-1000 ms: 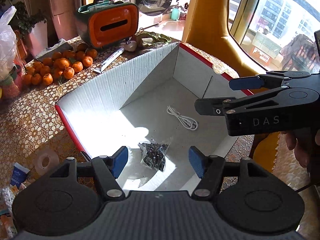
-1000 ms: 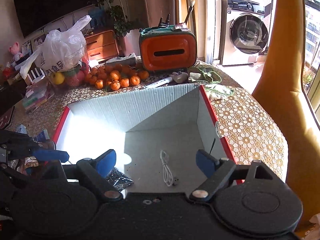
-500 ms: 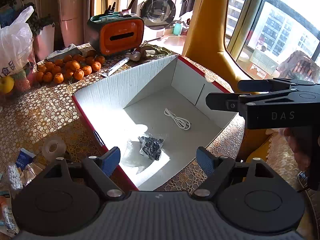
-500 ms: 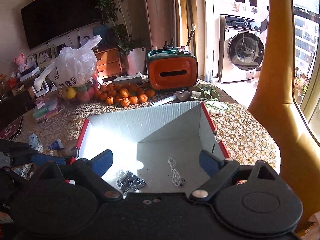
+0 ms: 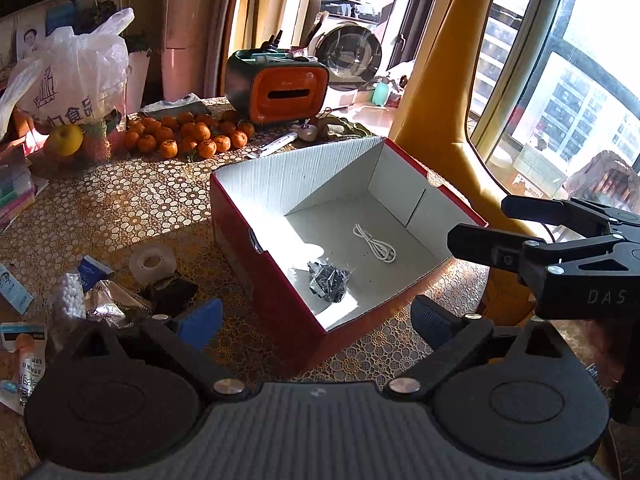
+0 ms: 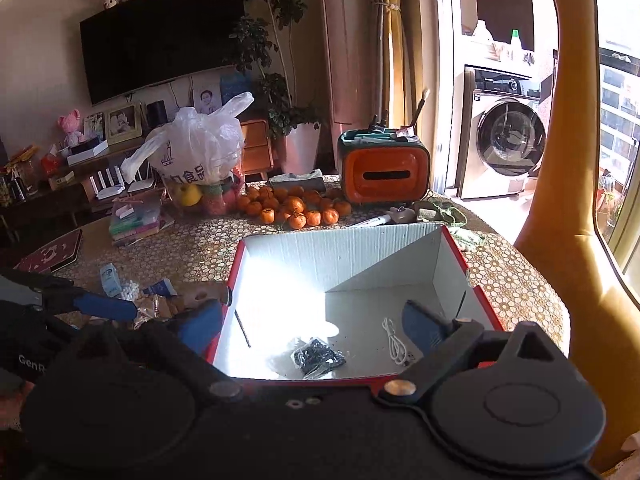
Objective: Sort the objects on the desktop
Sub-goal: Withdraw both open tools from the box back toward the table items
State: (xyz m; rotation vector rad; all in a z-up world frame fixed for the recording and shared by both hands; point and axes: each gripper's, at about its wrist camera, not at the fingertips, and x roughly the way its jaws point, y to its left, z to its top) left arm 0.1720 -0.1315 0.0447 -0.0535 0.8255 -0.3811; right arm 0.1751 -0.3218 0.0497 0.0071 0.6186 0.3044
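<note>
In corrugated box [image 5: 280, 184], coiled cable [image 5: 374, 242], crinkly bag [image 5: 329, 280]

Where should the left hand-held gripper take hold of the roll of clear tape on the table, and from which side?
The tape roll lies flat, hole up, left of the red box. Probably best to come from above, one finger in the hole, one outside, pinching the wall on the side away from the dark packet touching it.

Both grippers now sit farther back from the red box [image 5: 280, 280]: the left gripper [image 5: 316, 320] hangs over the table's clutter beside it, the right gripper [image 6: 312, 326] higher.
</note>
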